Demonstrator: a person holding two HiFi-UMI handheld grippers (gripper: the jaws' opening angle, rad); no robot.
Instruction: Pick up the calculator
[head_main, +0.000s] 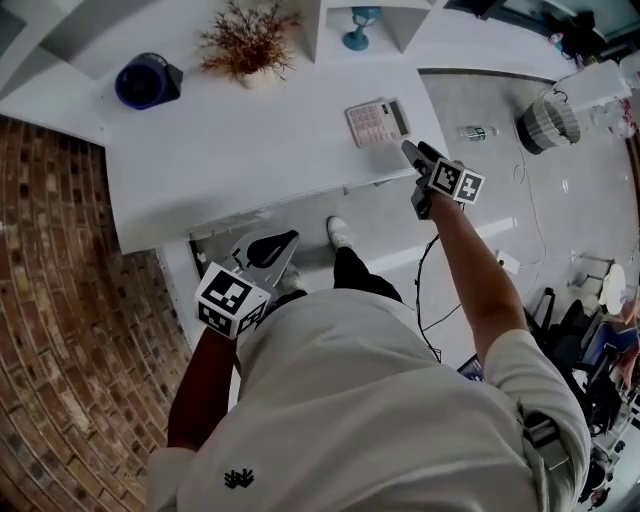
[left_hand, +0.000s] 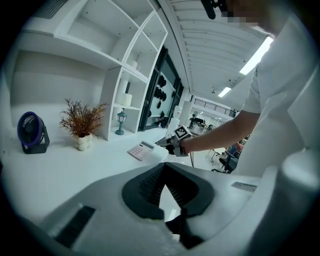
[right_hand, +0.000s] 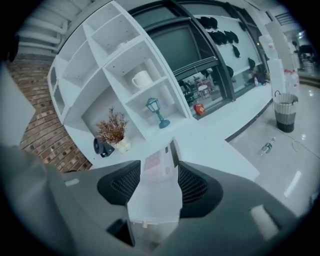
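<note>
1. White plastic with pale keys and a dark display strip: the calculator lies flat on the white bench, upper right of centre in the head view and close to the bench's front edge
2. The right hand-held gripper sits just below and to the right of the calculator, near it but not touching. In the right gripper view its jaws are spread wide and empty, and the calculator shows in the gap beyond the tips with nothing pressed on it
3. The left hand-held gripper hangs at lower left of centre, below the bench's edge and well apart from the calculator. In the left gripper view its pads meet at the tips with nothing between them
4. The blue fan and the dried plant stand at the upper left of the frame, well clear of the reach
5. The calculator is likely light and stiff, a thin hard shell that will not bend. On this smooth top it will probably skate if it is pushed from one side only
6. The best hold looks to be across the short width, one jaw on each long side edge, near the middle of its length so it does not tip
7. The keys and the display window are the parts to spare, so the pads belong on the casing's rim and low against the bench
8. The main risks are a low body that gives the pads little to bite and a smooth shell that may slip
</note>
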